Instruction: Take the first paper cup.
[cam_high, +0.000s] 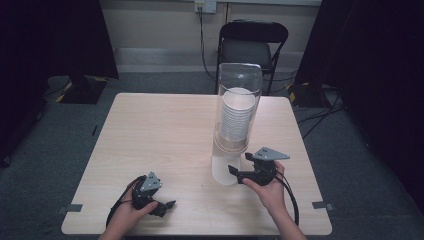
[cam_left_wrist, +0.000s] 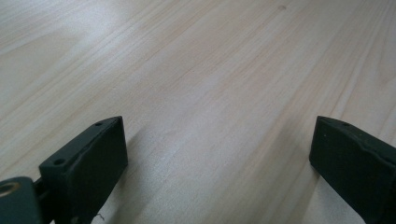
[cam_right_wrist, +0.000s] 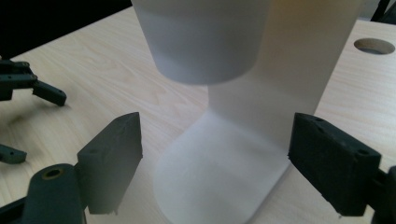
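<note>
A clear tube dispenser (cam_high: 238, 87) stands right of the table's middle and holds a stack of white paper cups (cam_high: 236, 117) above a frosted white base (cam_high: 225, 172). In the right gripper view the lowest cup (cam_right_wrist: 205, 42) hangs out of the tube above the curved base (cam_right_wrist: 224, 182). My right gripper (cam_high: 239, 164) is open just right of the base, with its jaws either side of the base and not touching it (cam_right_wrist: 215, 144). Near the front left edge my left gripper (cam_high: 168, 207) is open low over bare wood (cam_left_wrist: 219, 140), holding nothing.
The light wooden table (cam_high: 160, 130) has a round hole (cam_right_wrist: 373, 45) beyond the dispenser. A black folding chair (cam_high: 252, 42) stands behind the far edge. Cables (cam_high: 320, 112) lie on the grey floor at the right, and dark curtains hang on both sides.
</note>
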